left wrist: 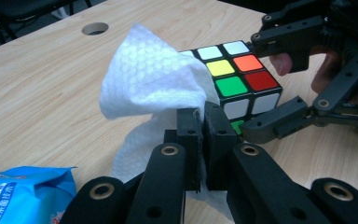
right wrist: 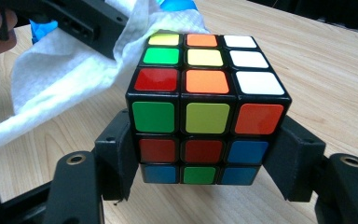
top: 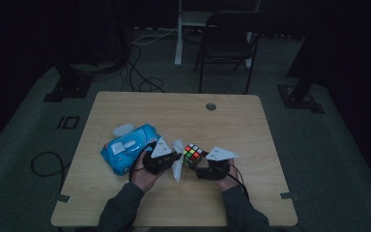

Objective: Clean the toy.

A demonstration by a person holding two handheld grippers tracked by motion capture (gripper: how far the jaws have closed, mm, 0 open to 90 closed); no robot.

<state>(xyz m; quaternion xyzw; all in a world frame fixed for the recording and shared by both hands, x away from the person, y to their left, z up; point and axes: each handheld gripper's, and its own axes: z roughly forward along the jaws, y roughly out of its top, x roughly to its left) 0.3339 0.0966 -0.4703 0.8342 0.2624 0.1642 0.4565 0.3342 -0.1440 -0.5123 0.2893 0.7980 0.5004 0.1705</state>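
A scrambled puzzle cube (top: 192, 153) (left wrist: 237, 77) (right wrist: 205, 100) sits near the table's middle, clamped at its lower sides by my right gripper (top: 204, 166) (right wrist: 204, 161). My left gripper (top: 173, 157) (left wrist: 201, 140) is shut on a white wet wipe (top: 178, 159) (left wrist: 154, 88) (right wrist: 60, 88). The wipe's free part stands up and lies against the cube's left side. In the left gripper view, the right gripper's jaws reach around the cube from the right.
A blue pack of wet wipes (top: 125, 147) (left wrist: 23, 193) lies on the wooden table (top: 174, 116) just left of my left hand. A cable hole (top: 211, 106) (left wrist: 95, 29) is near the far edge. A dark chair (top: 227, 43) stands beyond the table.
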